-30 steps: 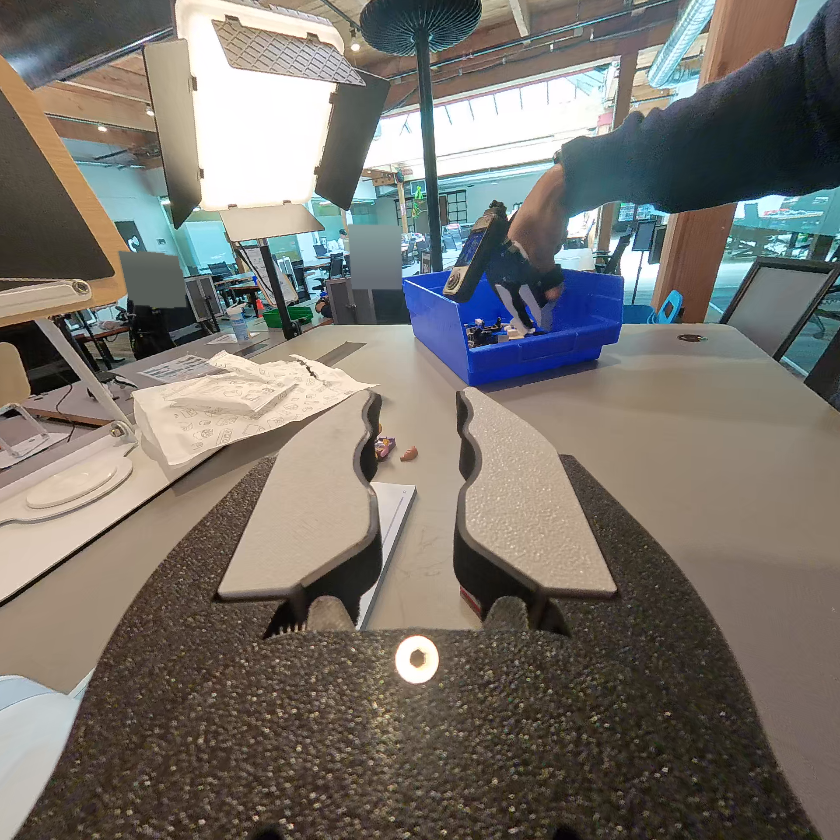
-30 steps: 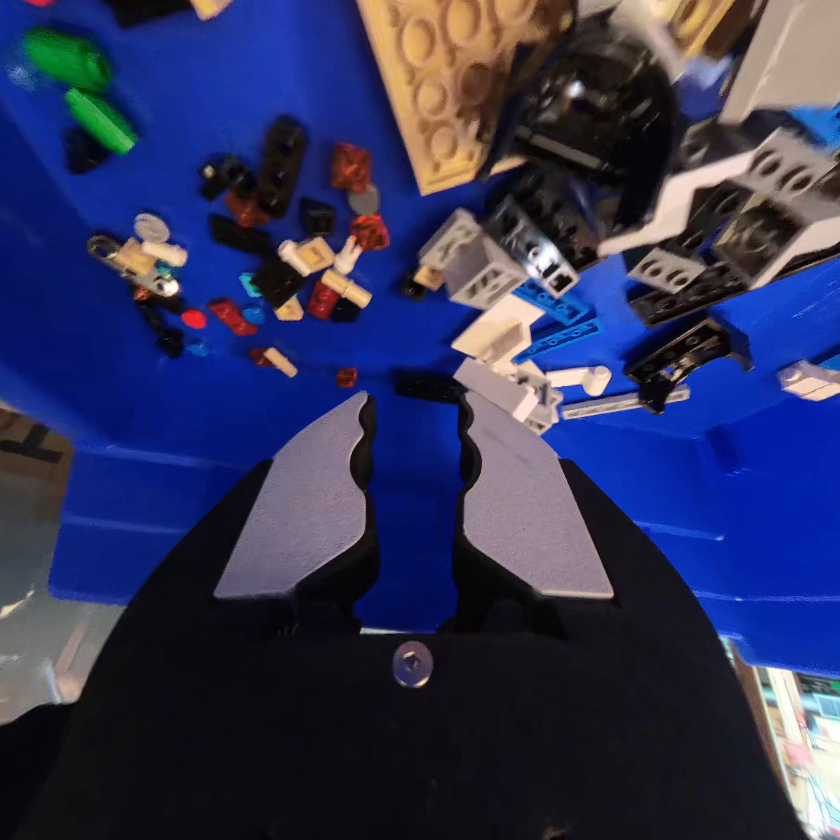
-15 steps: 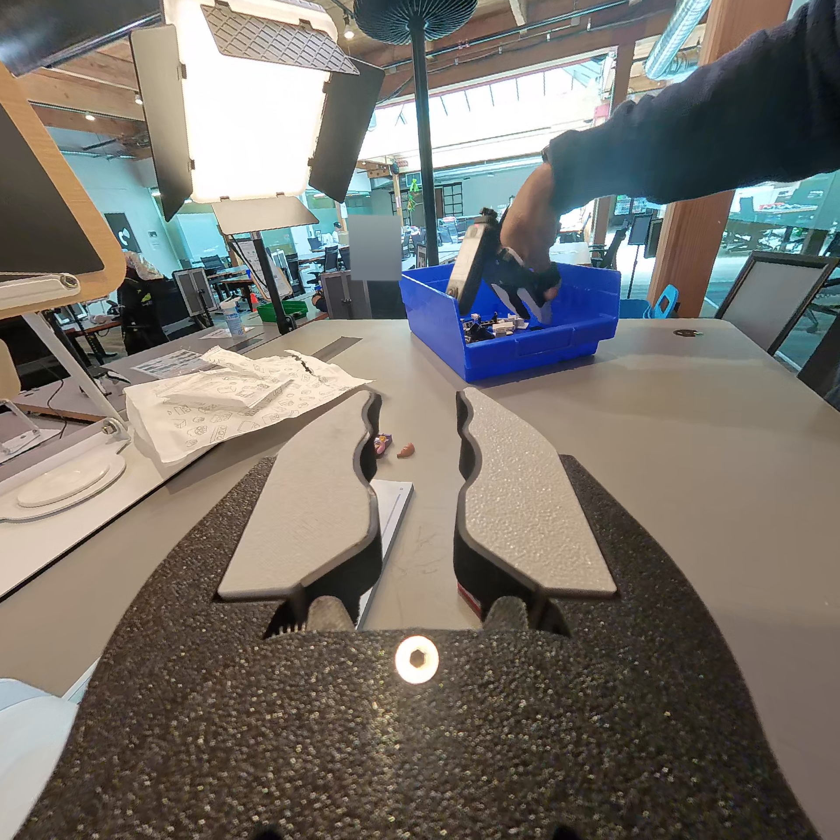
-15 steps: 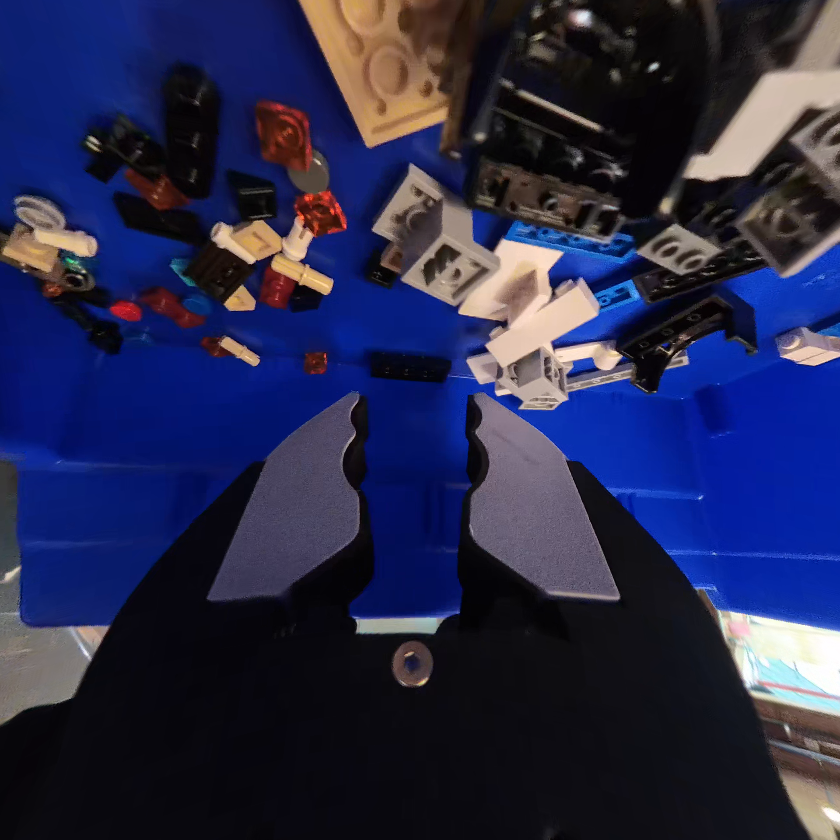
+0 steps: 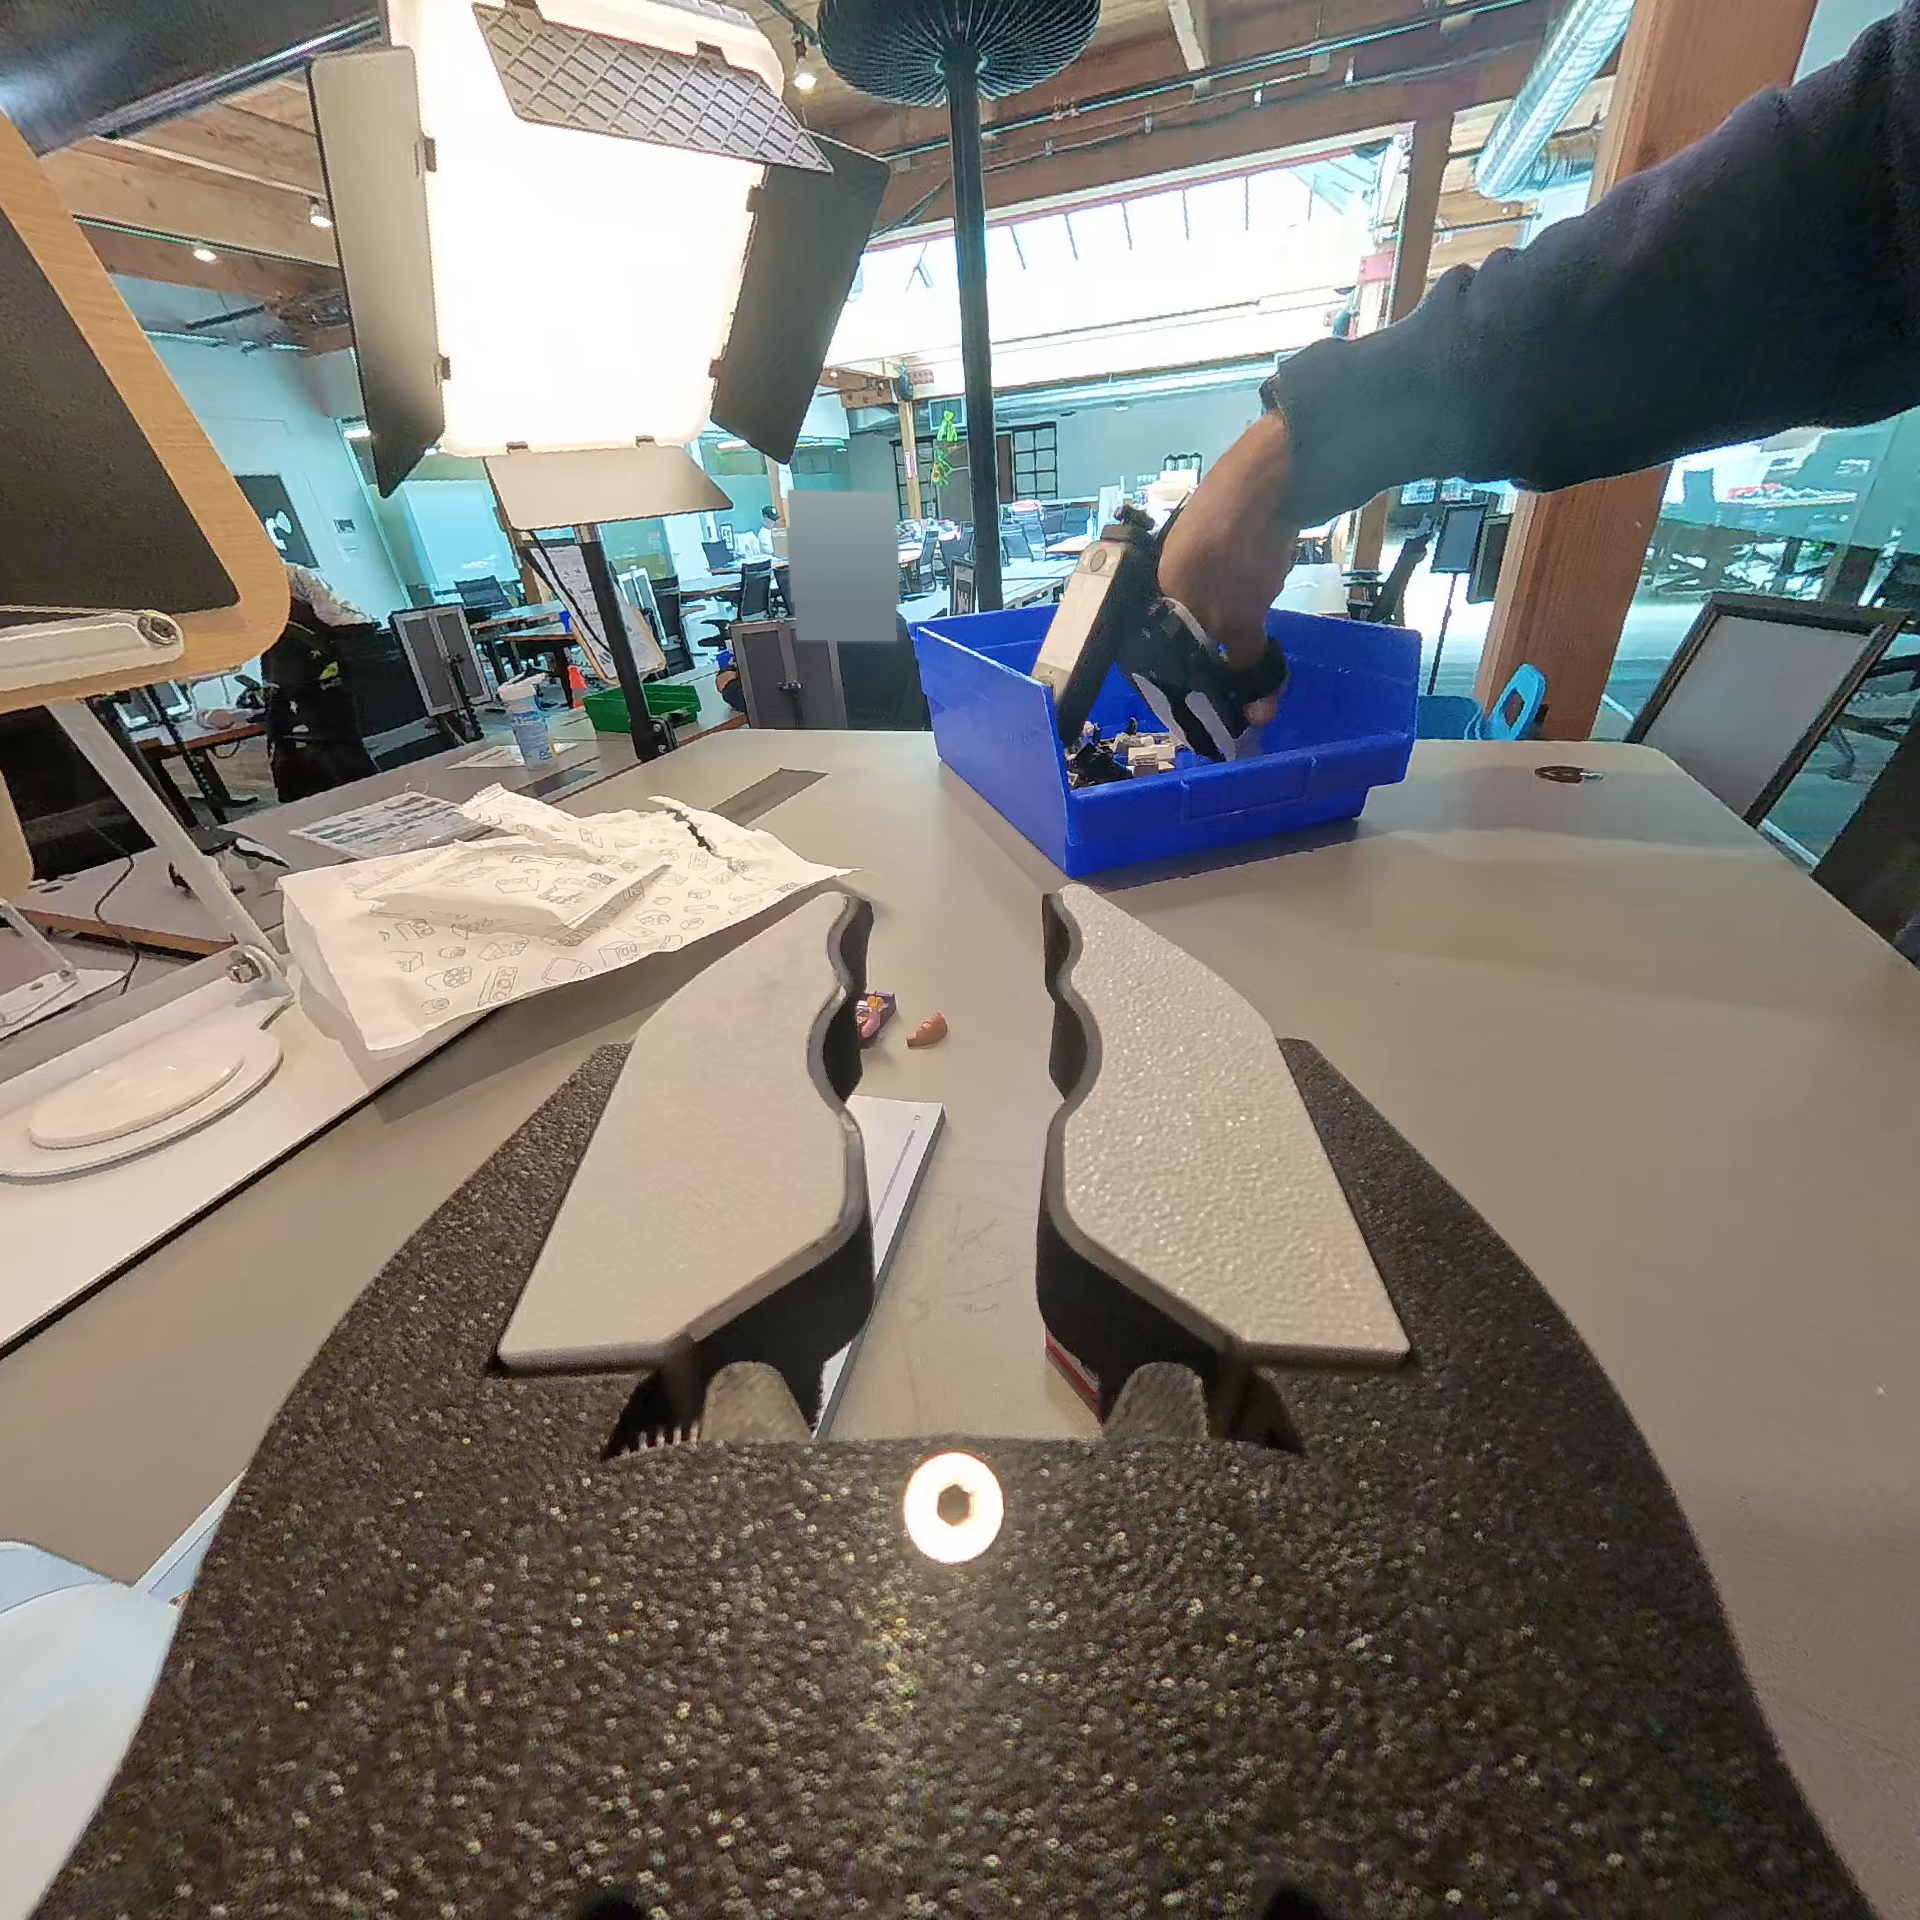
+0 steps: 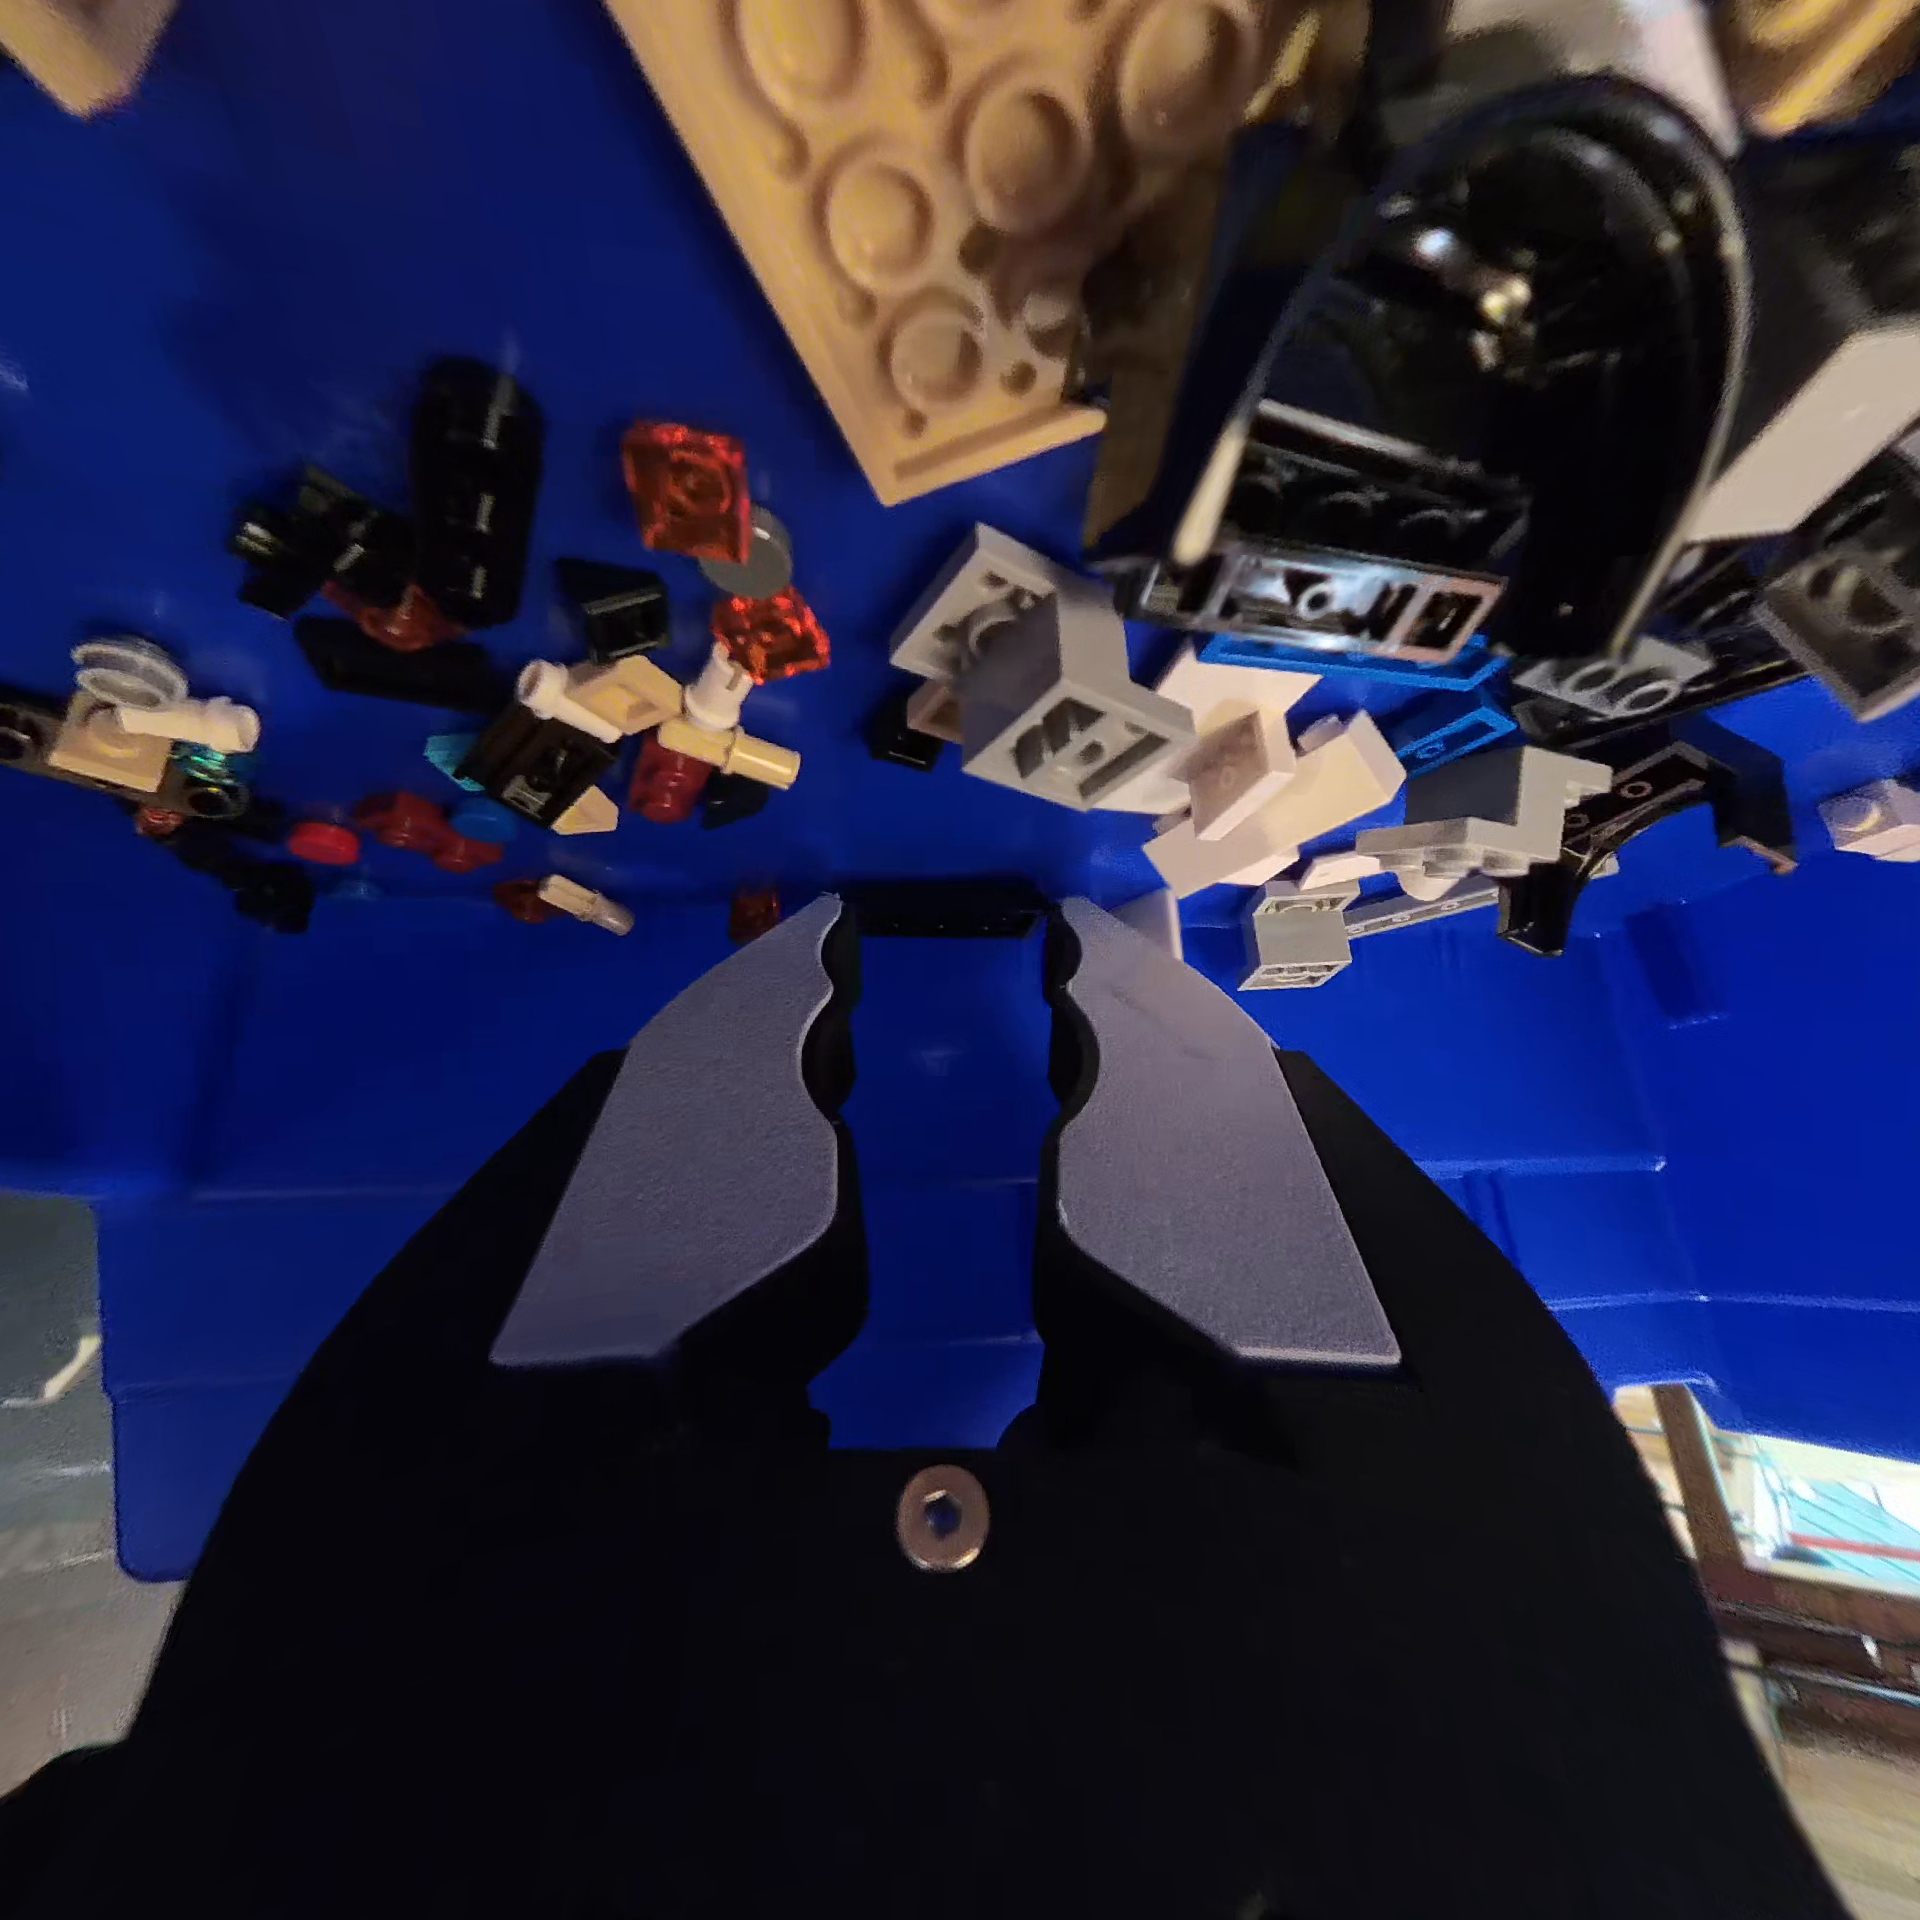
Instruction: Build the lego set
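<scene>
At the far left of the worktop (image 5: 1455,1039) lies a crumpled white paper bag (image 5: 520,914) printed with brick outlines. Just right of it, the left claw (image 5: 951,914) hangs low over the bare grey surface with its jaws parted and nothing between them. A small purple piece (image 5: 873,1016) and a small brown piece (image 5: 927,1029) lie on the worktop just beyond its fingertips, the purple one partly hidden behind the left finger; neither is touched. A white sheet (image 5: 899,1153) lies flat beneath the claw.

Farther off and to the right stands the blue bin (image 5: 1226,821), and a hand (image 5: 1226,561) in a dark sleeve has the right claw (image 6: 948,920) tipped down into it. Seen from its own camera, that claw stands partly open on the bin's blue floor (image 6: 312,1039), with a small black plate (image 6: 945,920) lying right at its tips. The plate's long axis runs left to right, straight across the gap, one end at each fingertip. Whether the pads press on it or only flank it cannot be told. Loose small pieces lie to the left; a grey brick (image 6: 1049,686), white pieces and a large black curved part (image 6: 1455,364) crowd the right, just beyond the plate. The right claw is far nearer to it than the left.
</scene>
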`<state>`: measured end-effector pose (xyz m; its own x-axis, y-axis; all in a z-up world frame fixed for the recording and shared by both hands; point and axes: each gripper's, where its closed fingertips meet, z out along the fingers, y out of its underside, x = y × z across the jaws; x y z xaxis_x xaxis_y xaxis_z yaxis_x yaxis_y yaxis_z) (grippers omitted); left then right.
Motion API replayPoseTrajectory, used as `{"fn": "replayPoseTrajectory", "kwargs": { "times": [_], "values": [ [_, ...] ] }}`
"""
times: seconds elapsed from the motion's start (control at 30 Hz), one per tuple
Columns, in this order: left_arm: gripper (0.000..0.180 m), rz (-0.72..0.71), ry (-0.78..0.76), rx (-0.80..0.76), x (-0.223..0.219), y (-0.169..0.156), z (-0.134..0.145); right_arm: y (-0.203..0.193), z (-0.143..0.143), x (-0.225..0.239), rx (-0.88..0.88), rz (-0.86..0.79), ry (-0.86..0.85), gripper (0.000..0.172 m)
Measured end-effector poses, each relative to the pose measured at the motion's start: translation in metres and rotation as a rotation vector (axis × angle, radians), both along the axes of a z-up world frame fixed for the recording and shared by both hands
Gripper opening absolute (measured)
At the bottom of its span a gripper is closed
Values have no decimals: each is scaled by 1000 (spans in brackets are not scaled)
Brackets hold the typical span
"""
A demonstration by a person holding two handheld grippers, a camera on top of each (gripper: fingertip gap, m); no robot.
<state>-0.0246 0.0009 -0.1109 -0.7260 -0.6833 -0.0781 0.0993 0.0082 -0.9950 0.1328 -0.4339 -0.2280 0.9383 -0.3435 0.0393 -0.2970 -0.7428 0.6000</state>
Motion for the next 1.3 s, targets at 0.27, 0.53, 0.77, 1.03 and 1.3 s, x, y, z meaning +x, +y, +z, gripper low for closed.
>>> {"fn": "replayPoseTrajectory", "kwargs": {
  "times": [0.27, 0.53, 0.77, 1.03, 1.3],
  "values": [
    [33, 4, 7, -17, 1, 2, 1, 14, 31, 6, 190, -28, -68, 34],
    [33, 8, 13, -18, 3, 2, 1, 115, 83, -56, 666, 46, -79, 34],
    [33, 19, 11, -36, 4, 5, 2, 262, 64, -139, 1094, 128, -35, 34],
    [33, -11, 1, -2, -1, -2, 0, 336, 11, -188, 1158, 177, 27, 34],
    [32, -51, -6, 57, -5, -12, -4, 347, 0, -197, 1152, 238, 50, 34]
  ]
}}
